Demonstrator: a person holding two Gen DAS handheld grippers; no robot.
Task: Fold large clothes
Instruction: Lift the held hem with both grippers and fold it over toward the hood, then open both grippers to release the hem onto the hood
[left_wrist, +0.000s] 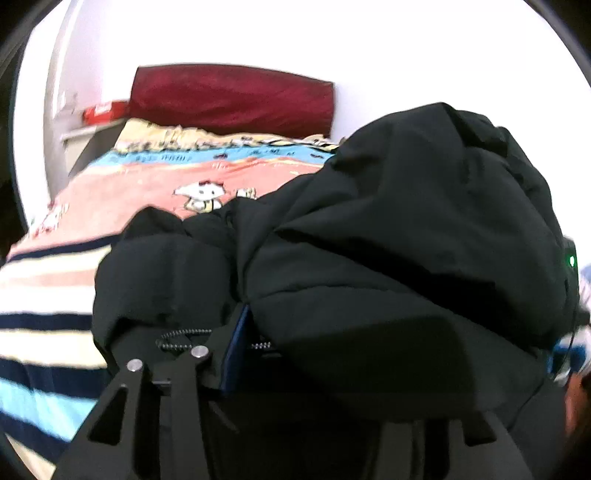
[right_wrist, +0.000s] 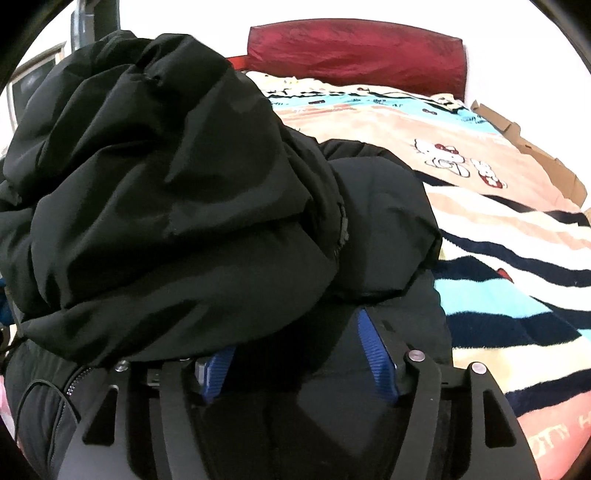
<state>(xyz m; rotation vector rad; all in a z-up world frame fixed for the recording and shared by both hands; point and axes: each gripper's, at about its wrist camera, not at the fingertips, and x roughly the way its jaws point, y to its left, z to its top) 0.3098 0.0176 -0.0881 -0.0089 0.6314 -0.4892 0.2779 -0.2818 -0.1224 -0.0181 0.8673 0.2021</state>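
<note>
Black jacket (left_wrist: 406, 229) bunched on bed (left_wrist: 110, 192); left gripper (left_wrist: 255, 332) pinching fabric, right gripper (right_wrist: 299, 354) fingers spread around fabric; risk: bulky padding slipping free, spoiling fold.

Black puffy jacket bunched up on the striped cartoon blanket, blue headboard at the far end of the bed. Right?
One error: the headboard is dark red, not blue, as the right wrist view shows. The rest holds: the black puffy jacket is bunched up on the striped cartoon blanket.
</note>
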